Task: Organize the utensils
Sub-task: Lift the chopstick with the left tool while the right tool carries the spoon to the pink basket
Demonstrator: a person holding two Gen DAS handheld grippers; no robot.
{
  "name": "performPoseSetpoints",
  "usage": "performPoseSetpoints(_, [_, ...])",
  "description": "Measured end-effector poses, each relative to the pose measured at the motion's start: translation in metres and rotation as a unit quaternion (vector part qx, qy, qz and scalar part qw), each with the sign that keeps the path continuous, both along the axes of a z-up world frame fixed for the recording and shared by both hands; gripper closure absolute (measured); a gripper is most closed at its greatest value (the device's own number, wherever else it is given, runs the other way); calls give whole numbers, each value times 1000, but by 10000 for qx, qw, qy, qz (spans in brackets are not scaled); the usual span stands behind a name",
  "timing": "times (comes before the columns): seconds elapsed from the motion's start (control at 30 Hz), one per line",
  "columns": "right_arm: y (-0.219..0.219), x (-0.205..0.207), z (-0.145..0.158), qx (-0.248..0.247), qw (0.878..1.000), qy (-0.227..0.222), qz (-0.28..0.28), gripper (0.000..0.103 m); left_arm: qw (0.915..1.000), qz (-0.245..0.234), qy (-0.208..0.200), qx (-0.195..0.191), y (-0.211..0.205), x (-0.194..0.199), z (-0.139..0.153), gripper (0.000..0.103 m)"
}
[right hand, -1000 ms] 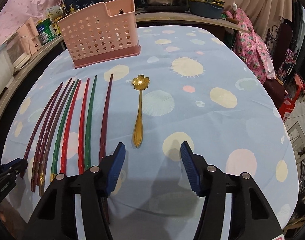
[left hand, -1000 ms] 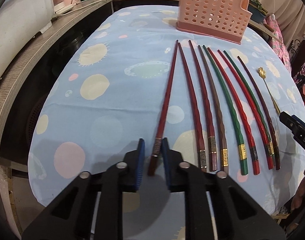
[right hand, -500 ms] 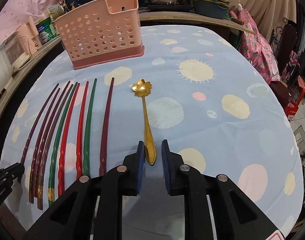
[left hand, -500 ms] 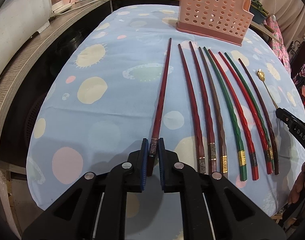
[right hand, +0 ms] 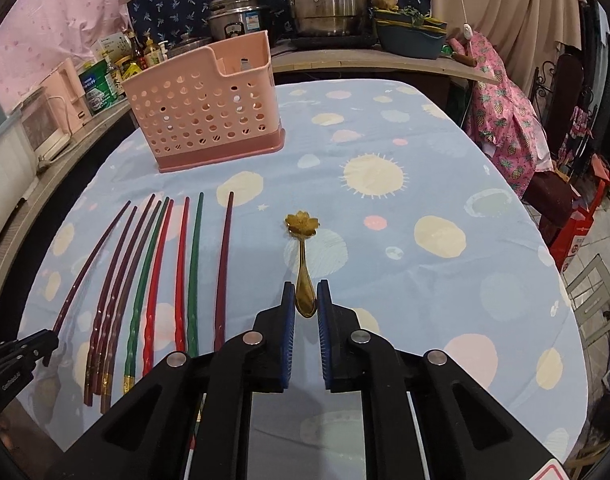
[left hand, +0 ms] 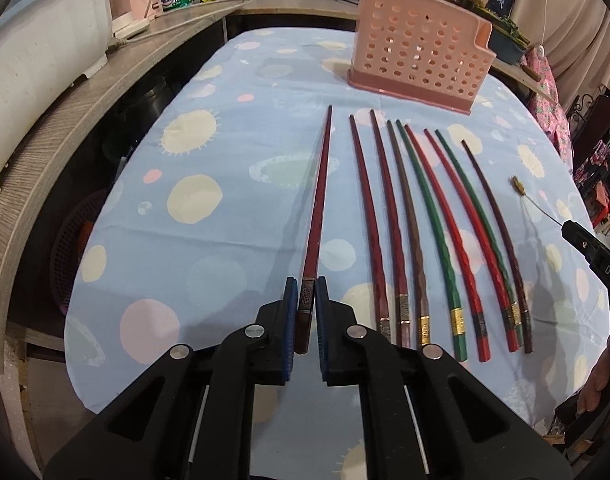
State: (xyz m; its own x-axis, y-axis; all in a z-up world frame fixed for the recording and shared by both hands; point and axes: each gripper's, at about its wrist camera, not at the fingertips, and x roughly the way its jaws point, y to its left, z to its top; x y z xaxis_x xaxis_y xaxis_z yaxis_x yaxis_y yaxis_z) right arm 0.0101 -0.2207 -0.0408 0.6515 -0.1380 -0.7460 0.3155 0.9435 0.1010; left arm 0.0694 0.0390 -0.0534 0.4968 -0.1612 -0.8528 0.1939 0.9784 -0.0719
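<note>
My left gripper (left hand: 305, 286) is shut on the handle end of a dark red chopstick (left hand: 318, 196), which is lifted off the cloth and points toward the pink perforated utensil basket (left hand: 419, 66). Several red, green and brown chopsticks (left hand: 433, 220) lie side by side on the table to its right. My right gripper (right hand: 306, 292) is shut on the handle of a gold flower-shaped spoon (right hand: 302, 226), raised above the cloth. The basket (right hand: 203, 120) stands at the far left in the right wrist view, with the row of chopsticks (right hand: 157, 264) in front of it.
The table has a blue cloth with pale dots (right hand: 425, 208). A wooden counter (left hand: 65, 120) curves along the left with bottles and pots behind. The right gripper's tip (left hand: 585, 240) shows at the right edge of the left wrist view.
Both grippers closed, the left on the dark red chopstick and the right on the gold spoon. Both utensils have since been lifted off the cloth.
</note>
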Motion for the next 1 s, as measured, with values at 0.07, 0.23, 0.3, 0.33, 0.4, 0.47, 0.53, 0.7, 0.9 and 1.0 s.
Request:
performPoseSetpoints(0.07, [-1, -3, 8, -15, 10000, -97, -16, 93, 9999, 8, -95, -44, 2, -1, 9, 94])
performPoseSetpoints(0.23, [-4, -8, 27, -42, 9994, -337, -26, 93, 9993, 36, -293, -212, 6, -2, 31, 95])
performPoseSetpoints(0.3, [-5, -8, 35, -61, 9991, -424, -17, 93, 9989, 46, -396, -246, 6, -1, 41, 95])
performPoseSetpoints(0.33, [-5, -8, 38, -69, 9989, -463, -11, 94, 9986, 47, -451, -270, 6, 0, 47, 95])
performPoseSetpoints(0.4, [-7, -8, 43, -76, 9986, -532, -4, 94, 9978, 55, -580, -305, 6, 2, 59, 95])
performPoseSetpoints(0.47, [-9, -6, 49, -37, 9982, -593, 11, 101, 9967, 75, -743, -323, 6, 6, 72, 96])
performPoseSetpoints(0.53, [-10, -4, 52, -20, 9979, -645, 15, 101, 9956, 98, -865, -341, 6, 12, 83, 96])
performPoseSetpoints(0.7, [-14, 1, 58, -34, 9974, -713, 33, 101, 9920, 155, -1150, -494, 6, 31, 114, 96])
performPoseSetpoints(0.9, [-21, 6, 69, 136, 9962, -860, 82, 101, 9865, 160, -1529, -567, 1, 52, 151, 96])
performPoseSetpoints(1.0, [-28, 13, 80, 384, 9943, -978, 151, 101, 9826, 173, -1746, -613, -2, 67, 174, 96])
